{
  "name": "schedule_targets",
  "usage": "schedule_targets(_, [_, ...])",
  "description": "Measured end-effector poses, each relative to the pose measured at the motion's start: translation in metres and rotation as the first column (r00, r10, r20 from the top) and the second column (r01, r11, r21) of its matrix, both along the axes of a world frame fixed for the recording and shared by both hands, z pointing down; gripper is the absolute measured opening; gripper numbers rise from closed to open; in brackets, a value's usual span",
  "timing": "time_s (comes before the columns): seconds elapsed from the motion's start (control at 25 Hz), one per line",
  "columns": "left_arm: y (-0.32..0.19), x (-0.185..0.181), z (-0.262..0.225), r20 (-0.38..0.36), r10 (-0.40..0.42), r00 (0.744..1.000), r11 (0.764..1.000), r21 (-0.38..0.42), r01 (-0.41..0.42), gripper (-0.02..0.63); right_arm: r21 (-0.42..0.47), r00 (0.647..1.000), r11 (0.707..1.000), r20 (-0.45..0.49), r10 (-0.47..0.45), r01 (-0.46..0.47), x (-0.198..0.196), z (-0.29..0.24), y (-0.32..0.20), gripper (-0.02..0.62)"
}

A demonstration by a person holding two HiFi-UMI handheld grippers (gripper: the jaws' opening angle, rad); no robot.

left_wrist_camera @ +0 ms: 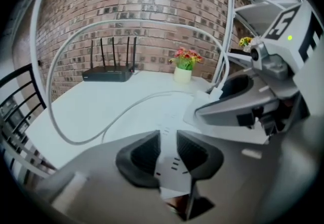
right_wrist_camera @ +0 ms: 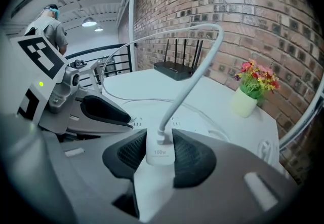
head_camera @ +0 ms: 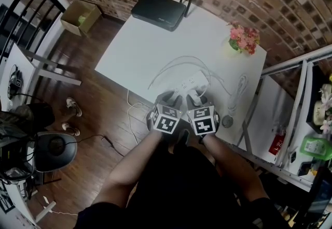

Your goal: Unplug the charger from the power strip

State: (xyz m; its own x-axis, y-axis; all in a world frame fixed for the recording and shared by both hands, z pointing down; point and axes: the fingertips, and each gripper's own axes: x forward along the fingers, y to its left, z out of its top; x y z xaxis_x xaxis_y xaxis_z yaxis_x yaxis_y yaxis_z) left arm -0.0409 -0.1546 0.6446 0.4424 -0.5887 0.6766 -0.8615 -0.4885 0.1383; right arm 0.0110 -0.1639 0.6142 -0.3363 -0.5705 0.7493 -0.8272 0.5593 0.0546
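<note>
Arms: In the head view my two forearms run up from the bottom of the frame and meet at the near edge of the white table (head_camera: 150,52), both tools tilted forward and down.
Left gripper (head_camera: 173,99): Side by side with the right gripper (head_camera: 196,99), their marker cubes almost touching.
Left claw: Closed fairly wide across the power strip (left_wrist_camera: 169,159). The ribbed pads (left_wrist_camera: 144,154) lie flat against its two long sides.
Right claw: Clamped on the charger (right_wrist_camera: 159,151), one pad on either side of the white block.
Charger's place: It stands on the power strip, with its cable (right_wrist_camera: 195,78) arching up from the top. I cannot tell whether the prongs are seated.
Only the head view: A cardboard box (head_camera: 80,16) on the wooden floor and a coiled white cord (head_camera: 239,88) at the table's right side.
Only the right gripper view: The print on the charger's face, and a person (right_wrist_camera: 50,28) standing far off.
Count: Two grippers, one power strip, one charger, one router (head_camera: 158,11) with what I count as five antennas, and one flower pot (head_camera: 243,40).
</note>
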Motion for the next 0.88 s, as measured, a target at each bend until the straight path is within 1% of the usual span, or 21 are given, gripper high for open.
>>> schedule_targets(0.12, [-0.001,-0.002,0.000,0.010,-0.005,1.000,1.000,0.002,0.005,0.091,-0.004,1.000,1.000,0.005,-0.001,0.001,0.000,0.000,0.000,0.144])
schedule_targets(0.28, [-0.001,-0.002,0.000,0.012,-0.011,1.000,1.000,-0.003,0.011,0.087,0.000,1.000,1.000,0.004,-0.005,0.005,0.000,-0.002,0.000,0.144])
schedule_targets(0.44, [-0.002,0.000,0.001,0.028,-0.006,1.000,1.000,0.008,0.006,0.083,0.029,1.000,1.000,0.015,-0.010,0.009,0.001,-0.008,-0.001,0.143])
schedule_targets(0.56, [-0.002,-0.001,0.001,0.025,-0.011,1.000,1.000,0.009,0.011,0.083,0.053,0.999,0.998,0.049,-0.018,0.016,0.001,-0.017,-0.004,0.143])
schedule_targets(0.68, [-0.002,-0.002,0.001,0.011,-0.018,1.000,1.000,-0.003,0.018,0.084,0.033,0.995,0.999,0.099,0.006,-0.010,0.001,-0.026,-0.006,0.144])
schedule_targets(0.76, [-0.002,-0.001,0.000,-0.003,-0.024,1.000,0.999,-0.023,0.024,0.089,0.009,0.988,0.999,0.151,0.038,-0.040,0.003,-0.030,-0.007,0.144])
schedule_targets(0.88, [0.000,-0.002,-0.003,-0.018,-0.043,0.999,0.998,-0.049,0.042,0.138,-0.038,0.970,0.996,0.227,0.089,-0.082,0.008,-0.034,-0.005,0.144])
